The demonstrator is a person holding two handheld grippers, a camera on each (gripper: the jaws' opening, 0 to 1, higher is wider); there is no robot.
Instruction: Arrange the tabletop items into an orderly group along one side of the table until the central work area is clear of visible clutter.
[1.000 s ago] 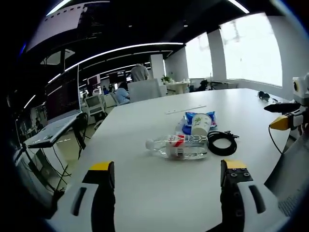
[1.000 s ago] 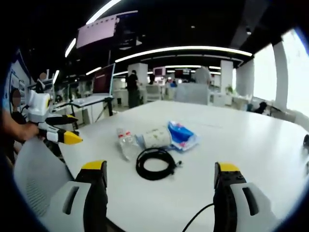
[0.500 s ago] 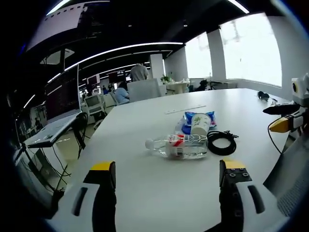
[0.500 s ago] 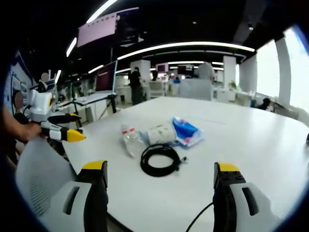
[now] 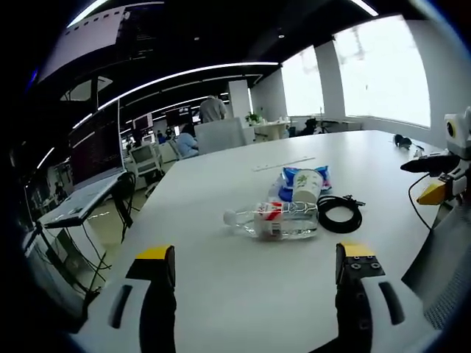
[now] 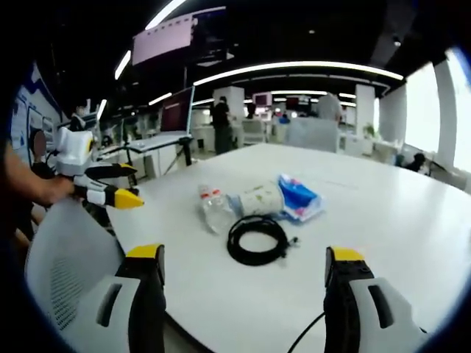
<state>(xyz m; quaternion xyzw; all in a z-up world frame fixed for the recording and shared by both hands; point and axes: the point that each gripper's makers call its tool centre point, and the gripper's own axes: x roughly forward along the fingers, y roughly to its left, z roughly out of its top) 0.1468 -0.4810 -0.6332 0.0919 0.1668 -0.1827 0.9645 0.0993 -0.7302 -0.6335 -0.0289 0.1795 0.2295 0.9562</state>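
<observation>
Nearer now: round black cable coil [image 6: 257, 239]

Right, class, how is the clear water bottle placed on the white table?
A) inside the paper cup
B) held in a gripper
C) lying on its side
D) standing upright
C: the water bottle lies flat on the table, beside the coiled black cable.

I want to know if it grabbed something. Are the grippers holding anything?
Nothing. The left gripper and right gripper are both open and empty, short of the bottle.
</observation>
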